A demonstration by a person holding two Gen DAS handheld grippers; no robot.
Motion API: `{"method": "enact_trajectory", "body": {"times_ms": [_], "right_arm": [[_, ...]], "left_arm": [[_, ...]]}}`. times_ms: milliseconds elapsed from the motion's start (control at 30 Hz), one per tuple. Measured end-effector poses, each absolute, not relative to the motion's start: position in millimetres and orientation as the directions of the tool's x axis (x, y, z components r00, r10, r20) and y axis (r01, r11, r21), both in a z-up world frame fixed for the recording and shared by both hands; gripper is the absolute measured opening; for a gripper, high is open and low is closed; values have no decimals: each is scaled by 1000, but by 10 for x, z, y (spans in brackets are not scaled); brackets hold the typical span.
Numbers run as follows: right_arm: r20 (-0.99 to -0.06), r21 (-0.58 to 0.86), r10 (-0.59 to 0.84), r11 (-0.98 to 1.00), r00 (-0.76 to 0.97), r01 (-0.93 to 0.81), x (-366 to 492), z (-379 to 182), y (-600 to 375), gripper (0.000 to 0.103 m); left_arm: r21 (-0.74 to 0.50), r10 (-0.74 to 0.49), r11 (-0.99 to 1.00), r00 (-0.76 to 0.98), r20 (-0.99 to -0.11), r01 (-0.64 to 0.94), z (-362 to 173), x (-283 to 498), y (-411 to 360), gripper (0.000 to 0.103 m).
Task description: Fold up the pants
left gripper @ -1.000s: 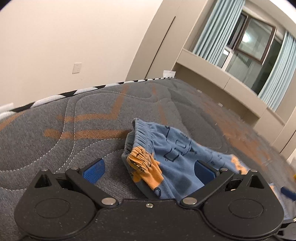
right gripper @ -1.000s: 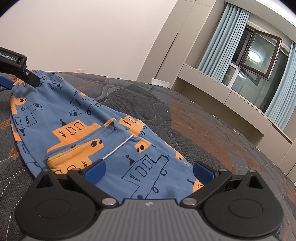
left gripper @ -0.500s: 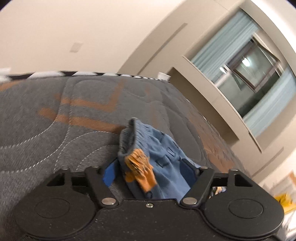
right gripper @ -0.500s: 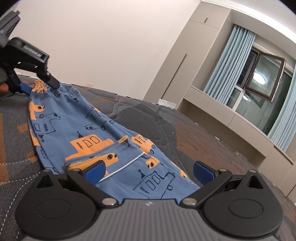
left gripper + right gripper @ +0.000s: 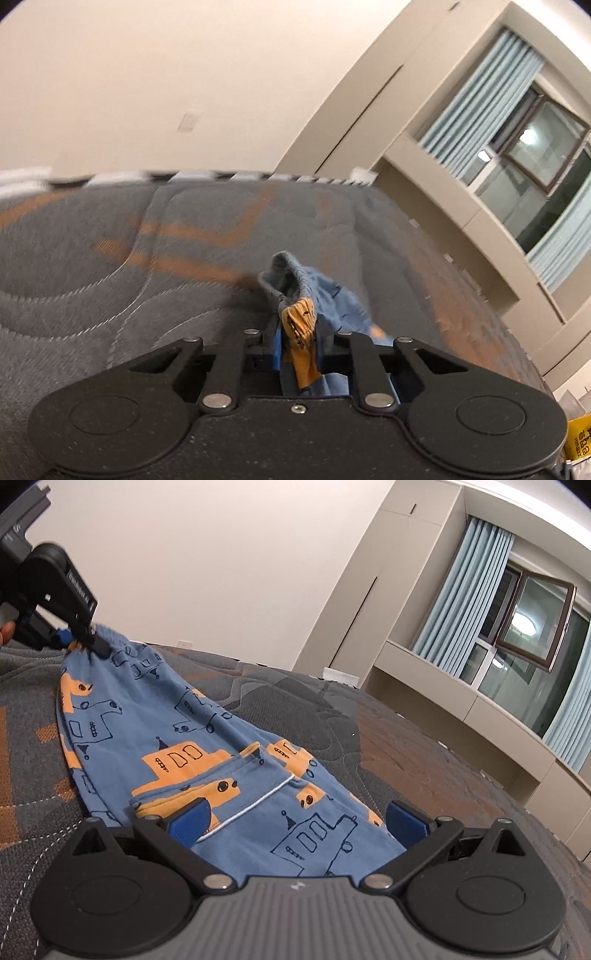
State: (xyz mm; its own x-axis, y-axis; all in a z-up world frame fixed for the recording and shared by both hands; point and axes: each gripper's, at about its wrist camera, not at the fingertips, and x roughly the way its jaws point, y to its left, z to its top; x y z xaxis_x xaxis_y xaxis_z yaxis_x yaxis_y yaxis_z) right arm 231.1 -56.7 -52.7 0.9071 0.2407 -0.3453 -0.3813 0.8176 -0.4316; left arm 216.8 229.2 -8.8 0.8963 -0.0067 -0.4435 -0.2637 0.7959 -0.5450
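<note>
Grey quilted mattress (image 5: 369, 738) with orange lines fills the foreground, a curtained window (image 5: 535, 627) at two o'clock. Blue pants (image 5: 207, 753) printed with orange boats lie across it from ten o'clock toward six. The left gripper (image 5: 298, 332) has just been closing, and its blue pads now pinch the gathered waistband (image 5: 291, 284), lifting that end off the mattress. The right gripper (image 5: 295, 818) has its jaws spread wide, blue pads apart at either side of the near end of the pants, not pressing it.
</note>
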Motion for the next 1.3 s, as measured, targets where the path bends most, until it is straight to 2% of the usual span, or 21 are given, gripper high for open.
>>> {"method": "enact_trajectory", "body": {"times_ms": [100,300,433,533,667,767,933,1000,1067,1167,1300], "right_arm": [[-352,-372,267,839,897,-396,2347,-465,-654,103],[-374,-133,302,918,877,-373,2451,-129,-1404,103],[-352,-124,206,956,913,-264,2416,-48,-2091,103],[-351,-102,108,983,930,-153,2420,-58,-2604,103],[-358,0,57,998,932,-61,2408,-116,-3151,103],[-378,74,59,997,924,-34,2404,-193,-3378,103],[-407,137,134,987,903,-85,2367,-290,-3489,103],[-410,145,154,984,899,-102,2351,-304,-3493,103],[-405,157,173,980,898,-118,2356,-289,-3447,103],[-396,179,203,974,896,-142,2389,-277,-3420,103],[-396,230,281,952,874,-202,2442,-291,-3396,103]], "left_arm": [[-518,-31,835,923,-383,-187,175,2119,2076,17],[-398,-141,917,946,-292,14,703,2032,1293,17],[-286,-243,944,933,-266,164,878,2029,597,17],[-211,-326,939,898,-296,272,849,2053,21,17],[-103,-400,913,823,-403,393,608,2101,-725,17],[0,-386,897,783,-489,442,293,2154,-1158,17],[9,-393,878,729,-560,479,-71,2200,-1325,21],[10,-396,875,726,-562,484,-113,2205,-1315,29],[-7,-430,859,714,-552,513,-63,2147,-1302,52],[41,-430,850,738,-520,524,-10,1981,-1256,67],[172,-382,843,793,-473,509,-17,1738,-1156,75]]}}
